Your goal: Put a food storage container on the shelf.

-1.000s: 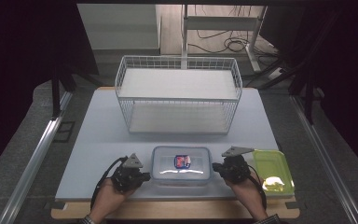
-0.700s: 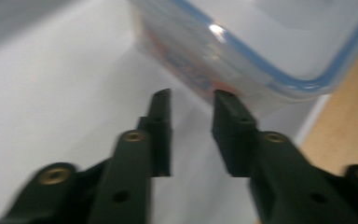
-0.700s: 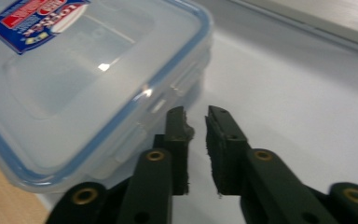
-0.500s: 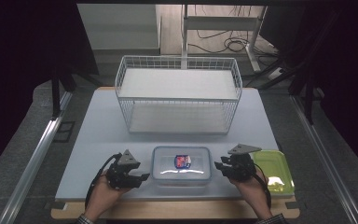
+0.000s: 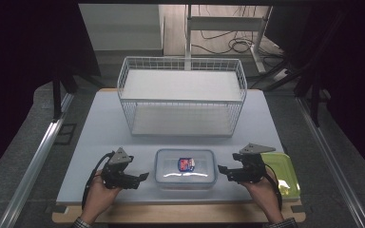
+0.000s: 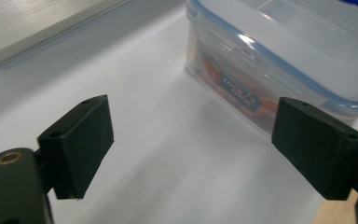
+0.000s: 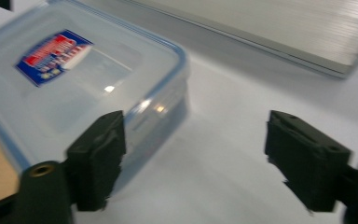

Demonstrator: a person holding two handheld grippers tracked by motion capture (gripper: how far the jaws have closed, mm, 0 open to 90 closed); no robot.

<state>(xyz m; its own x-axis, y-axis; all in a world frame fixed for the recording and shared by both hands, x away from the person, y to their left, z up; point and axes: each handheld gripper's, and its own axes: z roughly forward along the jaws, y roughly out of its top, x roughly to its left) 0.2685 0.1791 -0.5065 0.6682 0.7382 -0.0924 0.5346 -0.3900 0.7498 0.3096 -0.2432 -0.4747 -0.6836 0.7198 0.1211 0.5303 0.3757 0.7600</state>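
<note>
- A clear plastic container [image 5: 186, 168] with a blue-rimmed snap lid and a red and blue label lies at the near middle of the white tabletop [image 5: 100, 137], lid on and level.
- The left gripper [image 5: 141, 177] sits just left of the container, its jaws spread wide and empty; they have just been opening, and in the left gripper view the container's [image 6: 279, 60] side wall stands beyond the jaws, apart from both.
- The right gripper [image 5: 222, 171] sits just right of the container, its jaws likewise spread and just opened, with nothing between them; in the right gripper view the container's [image 7: 74, 84] corner shows behind one jaw, and whether that jaw brushes it cannot be told from the blur.
- Each gripper is held in a hand that comes in from the near edge.
- A yellow-green tray [image 5: 283, 173] lies at the near right, behind the right hand.
- A white wire basket [image 5: 183, 97] stands at the far middle of the tabletop, well apart from the container.
- Judged from this, the container has been let go on both sides and a release step is in hand.
- The next move probably calls for either drawing both grippers clear or lining one set of jaws up on a lid flap, closing squarely so the container does not slide.
</note>
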